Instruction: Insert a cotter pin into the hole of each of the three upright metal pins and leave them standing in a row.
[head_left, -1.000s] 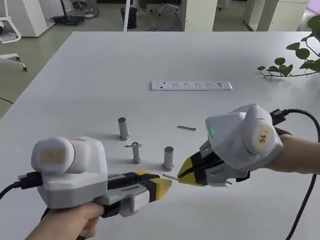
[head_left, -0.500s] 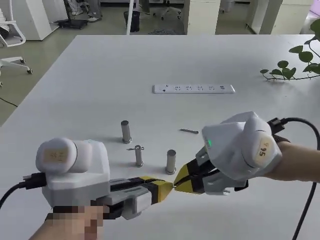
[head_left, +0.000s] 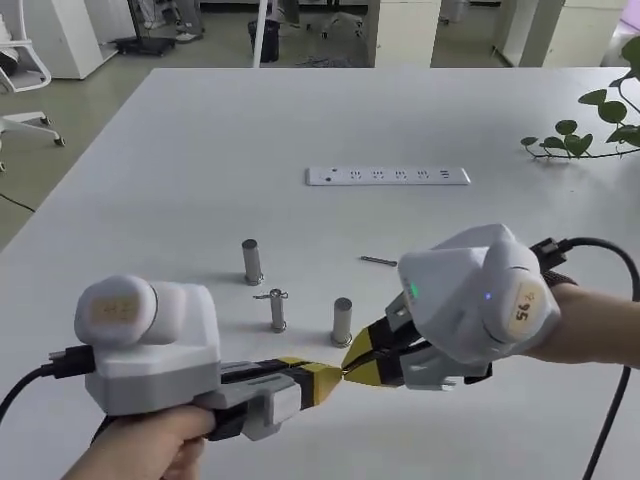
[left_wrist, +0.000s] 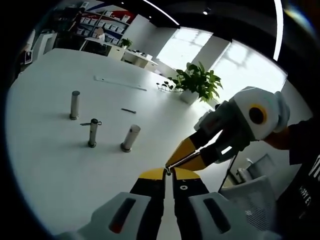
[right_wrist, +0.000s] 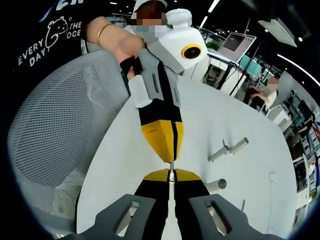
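Left gripper view: left tool (left_wrist: 168, 174) and right tool (left_wrist: 174, 166) both pinch the cotter pin (left_wrist: 186, 159), which we judge light, slippery, best held mid-shank.

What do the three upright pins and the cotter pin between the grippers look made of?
Three upright grey cylindrical pins: likely bare metal, with a dull silvery sheen. Thin held cotter pin: likely steel wire, with a pale grey glint; too small for certainty.

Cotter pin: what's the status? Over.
Left gripper, right gripper both shut on cotter pin, tip to tip. Middle metal pin fitted; back pin, front pin bare. Nothing blocking.
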